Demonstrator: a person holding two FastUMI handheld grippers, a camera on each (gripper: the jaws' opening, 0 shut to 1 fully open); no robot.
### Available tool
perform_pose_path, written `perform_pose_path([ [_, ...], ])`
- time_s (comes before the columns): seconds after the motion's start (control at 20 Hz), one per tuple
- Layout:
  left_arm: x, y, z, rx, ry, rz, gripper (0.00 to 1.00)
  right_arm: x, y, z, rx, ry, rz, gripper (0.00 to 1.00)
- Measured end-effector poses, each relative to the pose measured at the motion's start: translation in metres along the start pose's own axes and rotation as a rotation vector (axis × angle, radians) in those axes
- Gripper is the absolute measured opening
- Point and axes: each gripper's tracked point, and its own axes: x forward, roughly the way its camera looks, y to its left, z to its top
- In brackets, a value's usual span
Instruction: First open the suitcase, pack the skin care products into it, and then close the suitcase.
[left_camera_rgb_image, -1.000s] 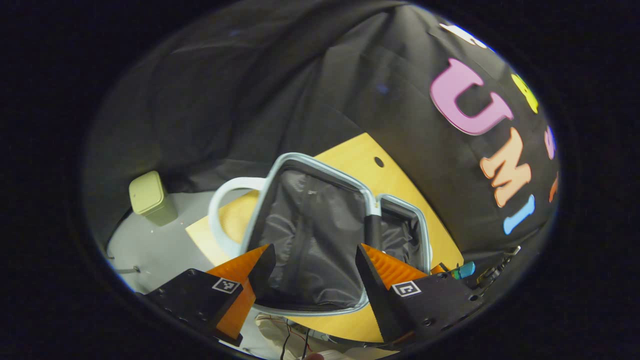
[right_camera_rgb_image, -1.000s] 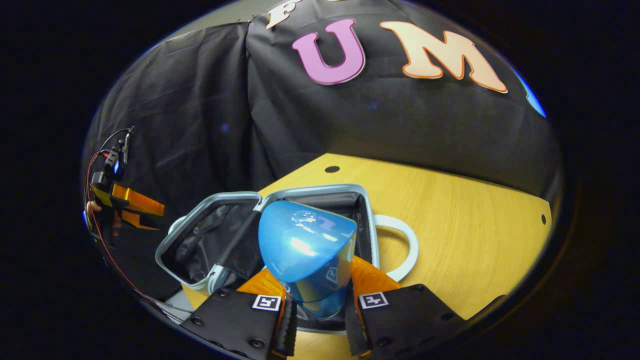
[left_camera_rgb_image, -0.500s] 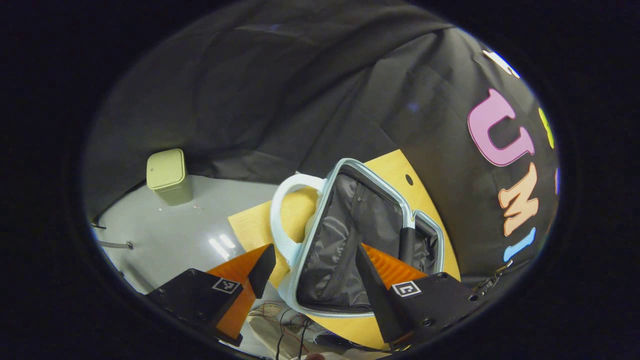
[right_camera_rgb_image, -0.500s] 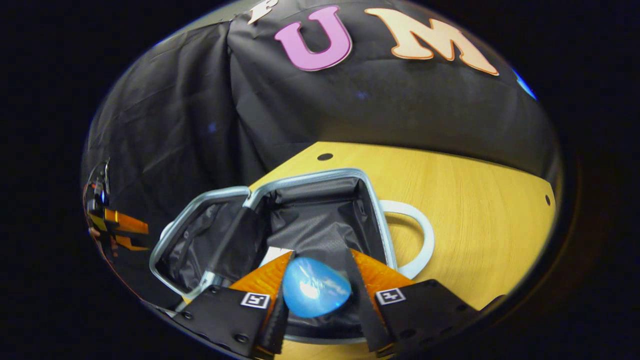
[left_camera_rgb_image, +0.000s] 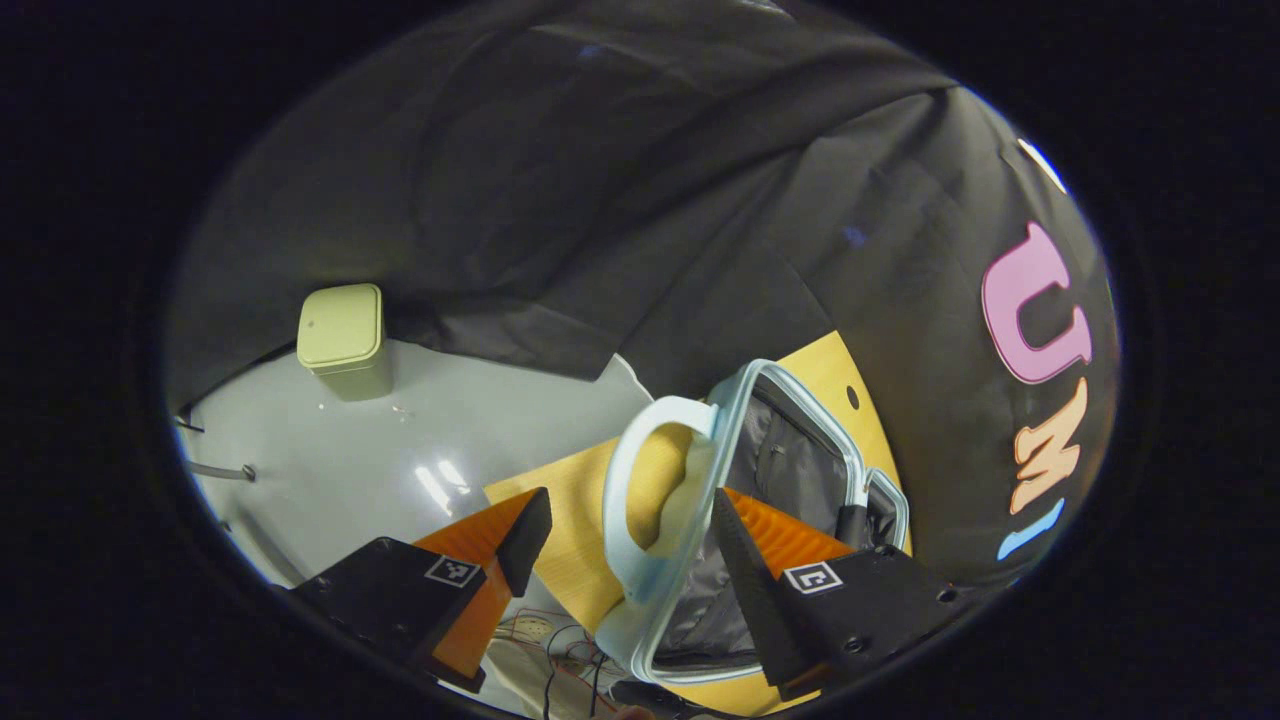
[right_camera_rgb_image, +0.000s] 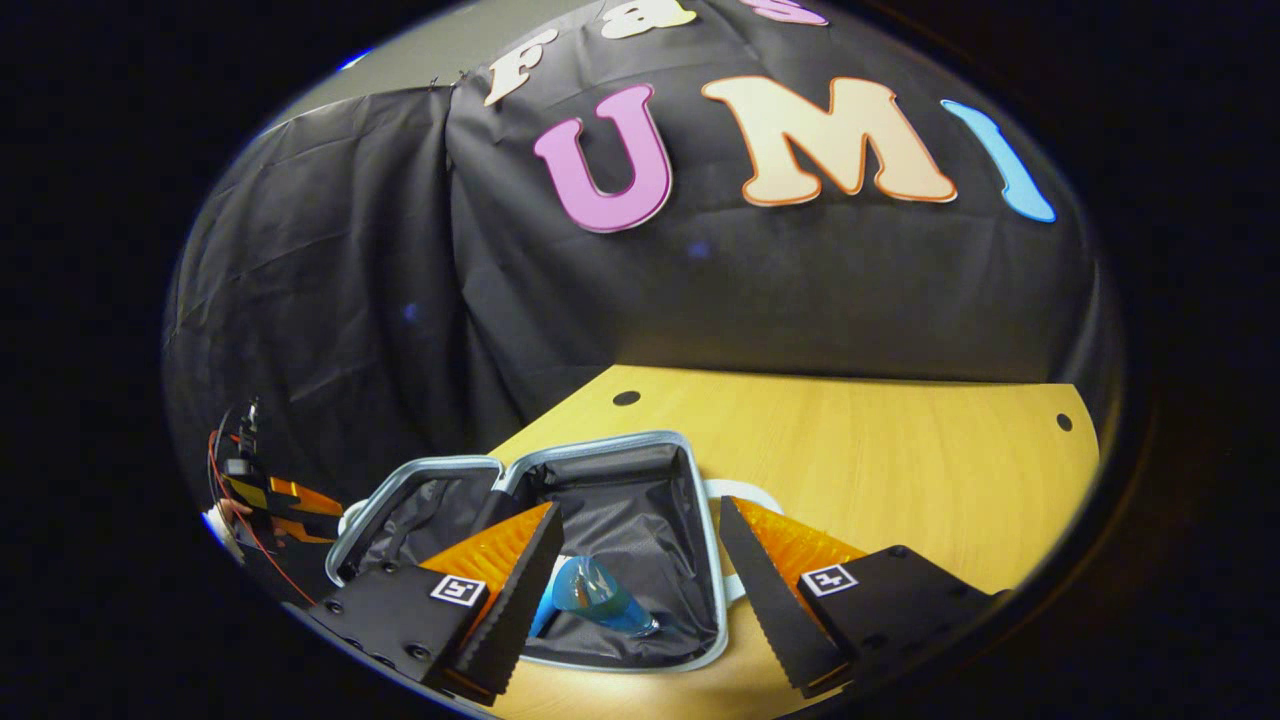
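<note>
Jaws on both of my grippers stand wide apart with nothing between them. From the right gripper view, my right gripper (right_camera_rgb_image: 635, 570) hangs above the open suitcase (right_camera_rgb_image: 690, 500), which lies flat on the wooden tabletop (right_camera_rgb_image: 880, 460) with both halves spread and their dark lining facing up. A blue skin care bottle (right_camera_rgb_image: 598, 598) lies on its side on the lining of the nearer half, below the gap between my fingers and touching neither of them; a strip of something pale shows just beside it, too hidden by the left finger for me to name. The suitcase's white handle (right_camera_rgb_image: 745, 492) sticks out on the side toward the bare wood. Far off at the left edge I see my left gripper, with a bit of the hand holding it and red wires trailing down. From the left gripper view, my left gripper (left_camera_rgb_image: 628, 535) sits off the tabletop's corner, with the handle loop and pale rim of the suitcase framed between its fingers. A pale green lidded bin (left_camera_rgb_image: 342, 338) stands on the grey floor (left_camera_rgb_image: 450, 430) by the black cloth, well apart from the tabletop.
</note>
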Motion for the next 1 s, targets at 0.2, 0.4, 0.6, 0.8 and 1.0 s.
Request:
perform_pose_path([
  [0.2,0.02,0.008,-0.002,-0.045,0.037,-0.012,0.94,-0.035,-0.014,0.012,-0.027,-0.028,-0.04,0.98],
  [0.4,0.039,0.007,-0.007,-0.095,0.065,-0.042,0.69,-0.063,-0.023,0.012,-0.055,-0.025,-0.077,0.98],
  [0.6,0.046,0.003,-0.008,-0.182,0.084,-0.056,0.21,-0.078,-0.038,0.006,-0.06,-0.005,-0.112,0.98],
  [0.8,0.038,-0.008,-0.008,-0.204,0.069,-0.082,0.07,-0.088,-0.052,0.009,-0.045,-0.013,-0.144,0.98],
  [1.0,0.013,-0.033,0.007,-0.143,0.026,-0.097,0.05,-0.099,-0.066,0.016,-0.035,-0.038,-0.17,0.98],
])
